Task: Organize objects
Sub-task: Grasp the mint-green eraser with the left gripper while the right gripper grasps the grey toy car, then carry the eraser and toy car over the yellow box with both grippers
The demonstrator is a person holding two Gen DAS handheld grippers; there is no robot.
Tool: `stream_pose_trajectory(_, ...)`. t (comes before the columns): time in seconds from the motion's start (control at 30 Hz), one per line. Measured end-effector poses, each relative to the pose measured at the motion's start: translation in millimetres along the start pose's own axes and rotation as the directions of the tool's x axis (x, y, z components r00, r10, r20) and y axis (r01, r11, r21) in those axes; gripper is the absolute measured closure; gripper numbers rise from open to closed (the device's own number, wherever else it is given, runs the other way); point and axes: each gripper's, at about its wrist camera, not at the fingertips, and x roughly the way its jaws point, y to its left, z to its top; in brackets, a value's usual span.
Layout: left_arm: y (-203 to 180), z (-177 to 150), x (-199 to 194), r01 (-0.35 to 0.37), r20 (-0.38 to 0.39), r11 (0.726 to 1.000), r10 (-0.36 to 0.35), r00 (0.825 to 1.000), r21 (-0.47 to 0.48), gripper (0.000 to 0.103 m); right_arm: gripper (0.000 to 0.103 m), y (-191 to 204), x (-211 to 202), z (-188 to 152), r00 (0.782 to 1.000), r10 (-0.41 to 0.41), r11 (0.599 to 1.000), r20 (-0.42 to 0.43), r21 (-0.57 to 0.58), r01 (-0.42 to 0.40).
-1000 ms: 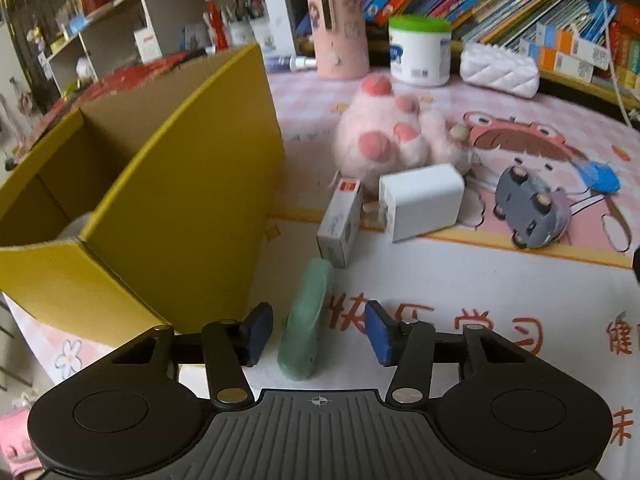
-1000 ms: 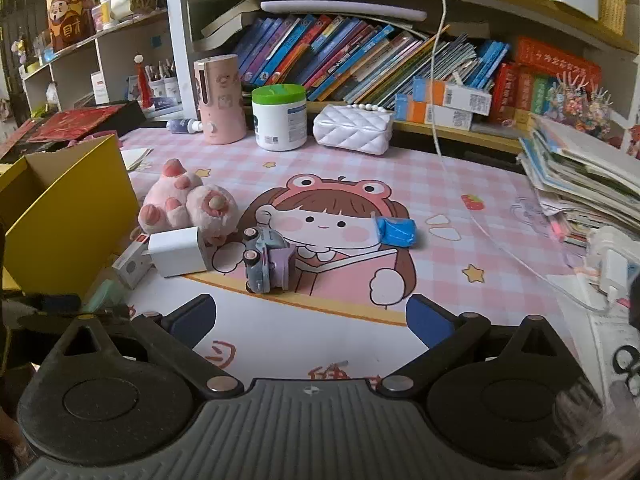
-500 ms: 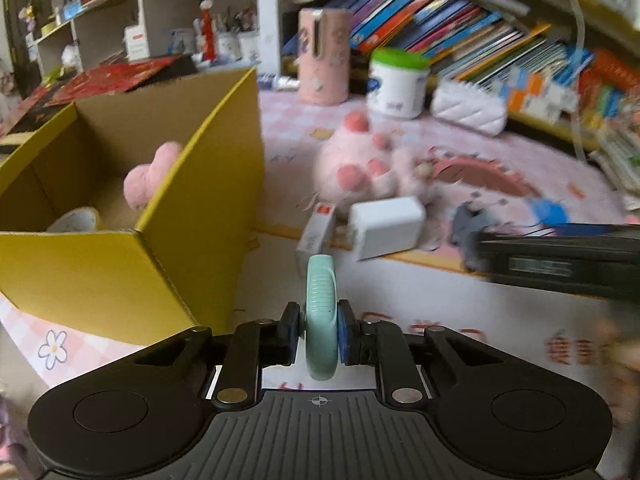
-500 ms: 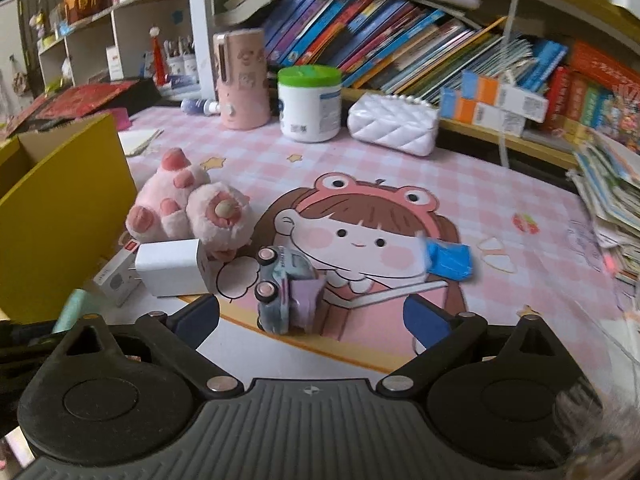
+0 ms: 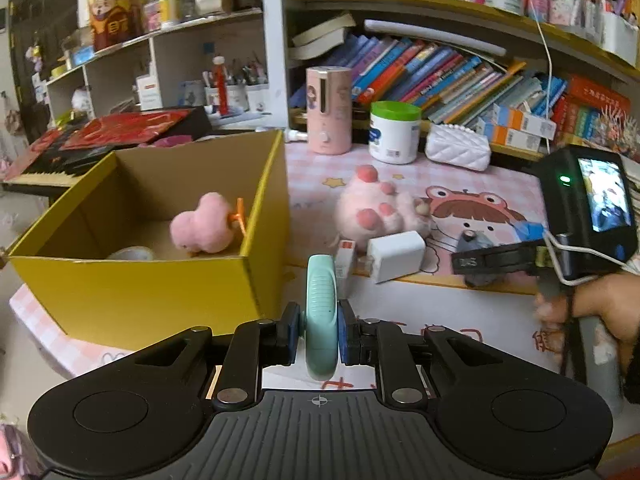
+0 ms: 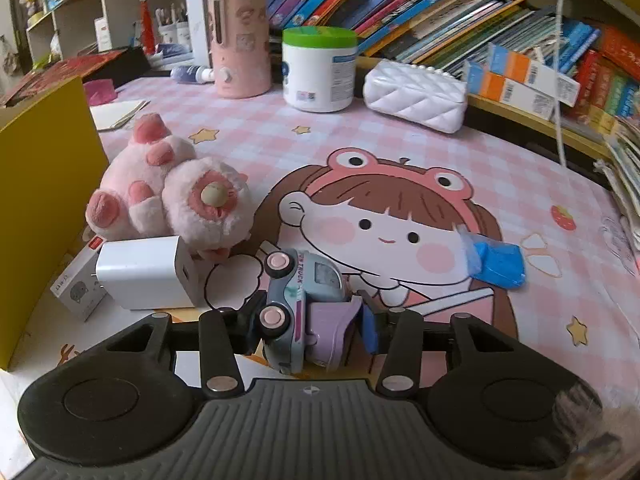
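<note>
1. The left gripper [image 5: 318, 334] is clamped tight on a mint disc [image 5: 321, 312], gripped edge-on by its flat faces, probably so it won't roll out. It's held clear of the mat, just right of the box [image 5: 160, 292].
2. The box is yellow, open on top and sits on the left. A pink plush [image 5: 202, 228] and a pale roll of something are already inside, so the disc is likely headed there too.
3. The right gripper [image 6: 308, 326] has just been closing, and the toy car [image 6: 304, 312] is now pinched between its jaws. The car is on its side, wheels to the left, and looks to be still down on the mat.
4. Still left out near the box: plush paw [image 6: 168, 188], white charger [image 6: 146, 272], small carton [image 6: 78, 286]. A blue packet [image 6: 498, 264] lies further right.
5. The surface is a desk covered by a pink checked mat [image 6: 400, 148] with a cartoon girl printed on it. Jars and a white clutch are lined up at the far edge, with packed bookshelves behind. Pretty cluttered room tbh.
</note>
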Motion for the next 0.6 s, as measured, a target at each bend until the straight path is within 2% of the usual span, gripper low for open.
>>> stream_pose_trajectory(0.13,1,-2,-8,0.026,0.028,1.0,-0.027,0.999,0.017,0.085,0.06,-2,-26,-5,0.999,-0.006,0.999,0.033,0.044,0.005)
stream_pose_trajectory(0.33,7,-7,-21,0.081,0.055,0.996,-0.082,0.995,0.036,0.085,0.059,10,-96,-18,0.992,0.016,0.986,0.126,0.161,-0.036)
stream_pose_trajectory(0.47,24,-11,-34,0.097,0.08,0.995,-0.099,0.992,0.019,0.085,0.059,36,-133,-28,0.987,0.031,0.991,0.16,0.121,-0.051)
stream_pose_trajectory(0.6,49,-17,-49,0.099,0.086,0.995,-0.098,0.992,-0.013,0.085,0.059,72,-155,-40,0.987,0.043,0.997,0.154,0.052,-0.051)
